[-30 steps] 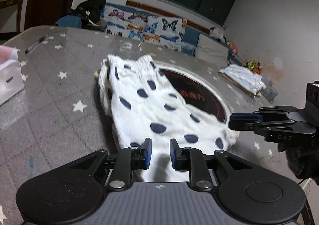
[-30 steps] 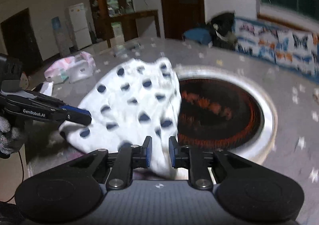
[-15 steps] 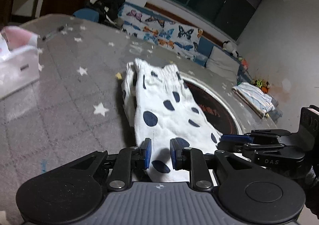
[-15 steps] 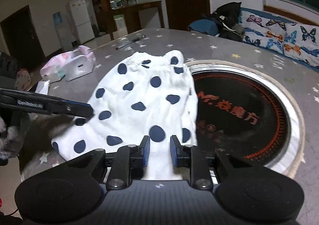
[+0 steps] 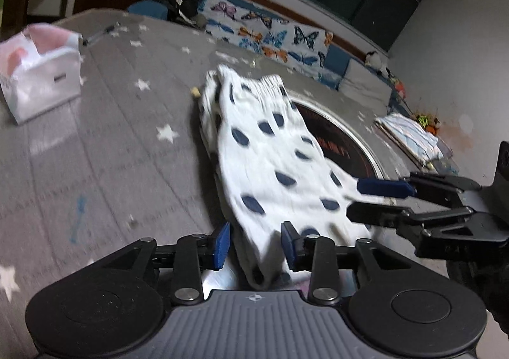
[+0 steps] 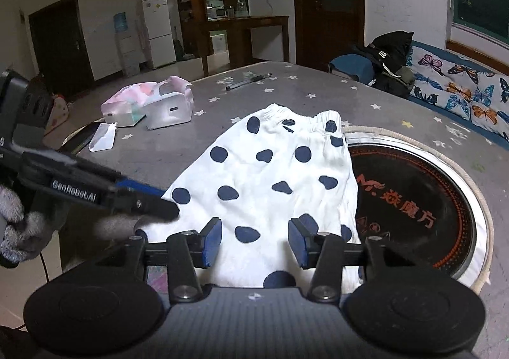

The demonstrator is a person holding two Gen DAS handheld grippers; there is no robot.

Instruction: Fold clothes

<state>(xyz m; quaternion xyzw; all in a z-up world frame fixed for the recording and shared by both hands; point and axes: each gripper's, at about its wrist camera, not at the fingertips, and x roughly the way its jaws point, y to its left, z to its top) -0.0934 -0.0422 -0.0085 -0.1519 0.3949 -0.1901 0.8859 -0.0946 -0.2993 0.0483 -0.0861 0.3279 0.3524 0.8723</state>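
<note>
The left claw (image 5: 256, 244) is matte black, with two slim linkage arms, each tipped by a blue pad and pinned with silver screws. Behind them sit two round black discs on either side of a ribbed grey body bearing a small crosshair mark. The right claw (image 6: 256, 242) is built the same way: blue pads, silver screws, black discs, ribbed grey body. In the right wrist view, the left claw's side carries white lettering, "GenRobot.AI". Just behind that lettering, the hand (image 6: 16, 231) wears a grey knitted glove, and a thin black cable hangs below it.
</note>
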